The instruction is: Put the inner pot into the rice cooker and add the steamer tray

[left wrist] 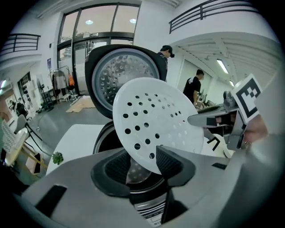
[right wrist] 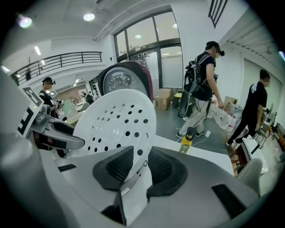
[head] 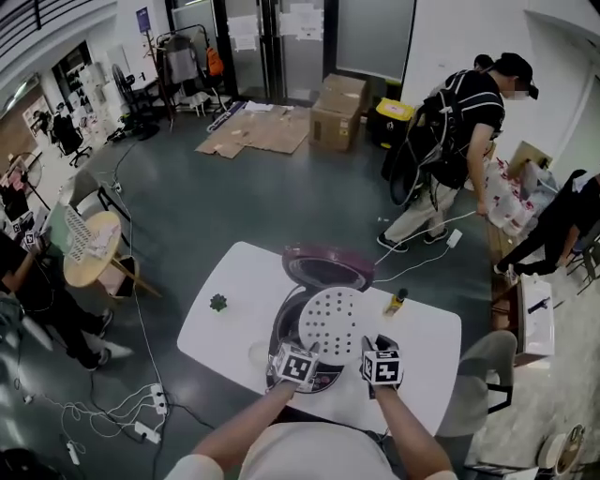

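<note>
No words or numbers could be read. Two white cubes, one at the left and one at the right, bore only black-and-white square code patterns. A white label on the front of the dark round rice cooker carried print too small to make out. The white paper sheets on the glass doors were too distant.

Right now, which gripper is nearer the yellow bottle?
Right. The right gripper holds the steamer tray on the side toward the yellow bottle; the left gripper holds its far side.
</note>
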Demonstrator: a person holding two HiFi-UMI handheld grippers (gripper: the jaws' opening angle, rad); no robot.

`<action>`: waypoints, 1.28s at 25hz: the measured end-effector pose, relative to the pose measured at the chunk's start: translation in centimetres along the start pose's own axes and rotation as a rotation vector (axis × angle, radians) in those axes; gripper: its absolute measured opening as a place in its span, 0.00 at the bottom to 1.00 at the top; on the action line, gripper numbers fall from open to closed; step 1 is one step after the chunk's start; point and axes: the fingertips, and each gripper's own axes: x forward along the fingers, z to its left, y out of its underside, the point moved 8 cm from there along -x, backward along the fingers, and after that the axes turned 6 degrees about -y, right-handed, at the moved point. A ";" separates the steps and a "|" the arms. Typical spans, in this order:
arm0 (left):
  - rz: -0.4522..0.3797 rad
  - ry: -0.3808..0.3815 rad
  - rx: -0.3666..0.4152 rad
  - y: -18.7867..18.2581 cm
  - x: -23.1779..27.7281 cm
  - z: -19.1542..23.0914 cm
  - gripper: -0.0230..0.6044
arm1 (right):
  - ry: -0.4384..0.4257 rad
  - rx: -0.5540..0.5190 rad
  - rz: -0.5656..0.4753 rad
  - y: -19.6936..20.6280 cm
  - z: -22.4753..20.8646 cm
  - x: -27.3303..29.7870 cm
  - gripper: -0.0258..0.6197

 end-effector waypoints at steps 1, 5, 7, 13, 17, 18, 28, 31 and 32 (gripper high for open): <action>0.008 -0.004 0.010 0.1 0.1 0.5 0.35 | -0.004 -0.004 0.012 0.1 0.4 0.6 0.22; 0.043 -0.013 0.033 0.9 0.5 2.5 0.35 | -0.020 -0.014 0.064 0.5 1.9 2.8 0.23; 0.060 -0.023 0.040 1.4 0.7 3.3 0.36 | -0.025 -0.017 0.091 0.8 2.6 3.8 0.23; 0.117 -0.056 0.091 3.0 1.7 5.5 0.37 | -0.023 -0.032 0.171 1.8 4.5 6.4 0.25; 0.155 -0.065 0.129 3.8 2.4 6.0 0.38 | -0.022 -0.039 0.220 2.5 5.0 7.5 0.26; 0.163 -0.065 0.136 3.9 2.6 6.1 0.38 | -0.022 -0.040 0.230 2.5 5.1 7.6 0.27; 0.223 -0.092 0.160 5.7 4.1 7.2 0.40 | -0.016 -0.077 0.289 3.5 6.3 9.0 0.28; 0.228 -0.112 0.205 5.7 4.4 7.3 0.45 | -0.005 -0.084 0.310 3.5 6.5 9.0 0.28; 0.228 -0.123 0.222 5.7 4.5 7.4 0.47 | -0.001 -0.089 0.318 3.6 6.6 9.0 0.28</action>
